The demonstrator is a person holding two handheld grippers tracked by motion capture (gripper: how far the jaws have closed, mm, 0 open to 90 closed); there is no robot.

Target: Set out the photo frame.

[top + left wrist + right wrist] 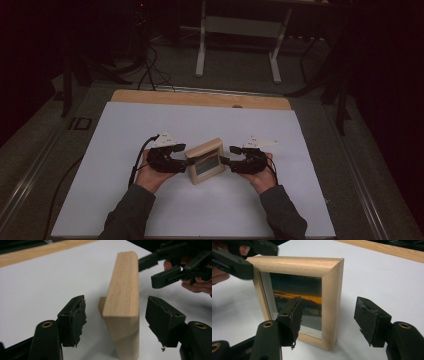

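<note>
I see a wooden picture frame (205, 160) standing upright mid-sheet on the white board (125, 135), a wooden strip (200, 99) along the far edge. My left gripper (181, 153) and right gripper (226, 155) flank it, forearms low, jaws apart, pads (76, 320) clear of its side rails. Bare board lies all round.

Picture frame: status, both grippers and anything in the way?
Left gripper open, jaws straddling one frame edge, pads clear. Right gripper open, same at the opposite edge. Picture frame upright on white board, free-standing. Nothing in the way.
</note>
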